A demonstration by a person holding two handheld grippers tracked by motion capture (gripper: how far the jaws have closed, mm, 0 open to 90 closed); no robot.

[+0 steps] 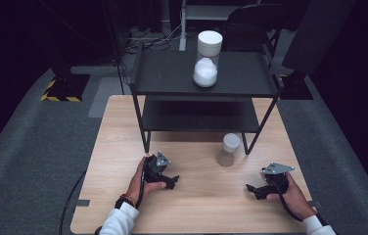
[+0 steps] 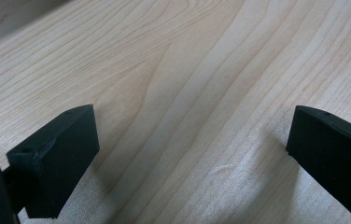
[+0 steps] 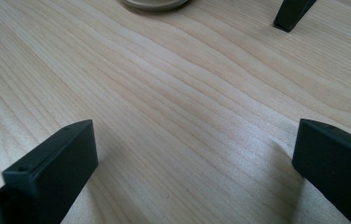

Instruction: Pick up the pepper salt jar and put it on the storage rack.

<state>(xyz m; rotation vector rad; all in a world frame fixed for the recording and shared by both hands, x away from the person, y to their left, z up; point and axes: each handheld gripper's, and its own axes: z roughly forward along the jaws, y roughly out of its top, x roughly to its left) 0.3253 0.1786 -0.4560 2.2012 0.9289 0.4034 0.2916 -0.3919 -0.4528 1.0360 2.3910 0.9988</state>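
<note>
A small clear jar with a white lid (image 1: 229, 150) stands on the wooden table (image 1: 196, 205) beside the front right leg of a black two-tier shelf (image 1: 172, 73). A taller clear jar (image 1: 207, 59), white lid on top and white contents inside, stands on the shelf's top tier. My left gripper (image 1: 174, 181) rests on the table at front left, open, jaws wide over bare wood (image 2: 187, 116). My right gripper (image 1: 250, 188) rests at front right, open, nothing between its jaws. The small jar's base (image 3: 154, 3) shows at the top edge of the right gripper view.
A shelf leg (image 3: 293, 13) stands ahead of the right gripper, to its right. The shelf's lower tier (image 1: 199, 115) holds nothing that I can see. Grey carpet surrounds the table; dark stands and cables lie behind the shelf.
</note>
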